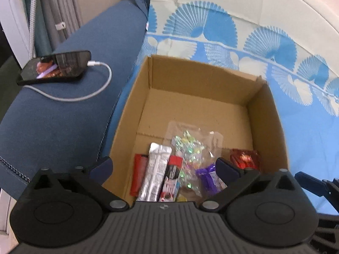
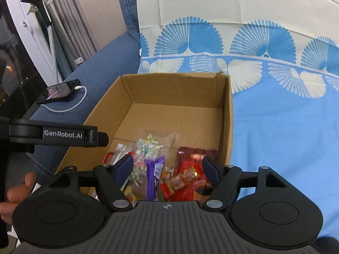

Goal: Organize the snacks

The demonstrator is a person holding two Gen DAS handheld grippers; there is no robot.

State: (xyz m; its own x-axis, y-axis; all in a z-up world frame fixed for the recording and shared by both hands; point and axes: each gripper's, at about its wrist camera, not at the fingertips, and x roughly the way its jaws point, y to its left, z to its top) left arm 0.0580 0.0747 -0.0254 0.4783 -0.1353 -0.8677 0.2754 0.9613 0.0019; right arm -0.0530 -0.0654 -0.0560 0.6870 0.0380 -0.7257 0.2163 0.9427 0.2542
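An open cardboard box (image 1: 269, 118) (image 2: 227, 114) sits on a blue patterned sheet. Snacks lie at its near end: a silver stick pack (image 1: 153, 171), a red bar (image 1: 138, 173), a clear bag of shiny candies (image 1: 190, 150) (image 2: 146, 148), a purple packet (image 1: 206, 177) (image 2: 152, 175) and red packets (image 1: 244, 158) (image 2: 186, 175). My left gripper (image 1: 164, 167) is open and empty above the box's near edge. My right gripper (image 2: 167, 168) is open and empty above the snacks. The left gripper's body (image 2: 63, 136) shows in the right wrist view.
A phone (image 1: 55, 67) (image 2: 61, 91) with a white charging cable (image 1: 99, 84) lies on the blue sofa arm (image 1: 63, 116) to the left. The sheet (image 1: 307, 139) (image 2: 286, 127) covers the seat to the right. Curtains and a garment steamer (image 2: 38, 2) stand at far left.
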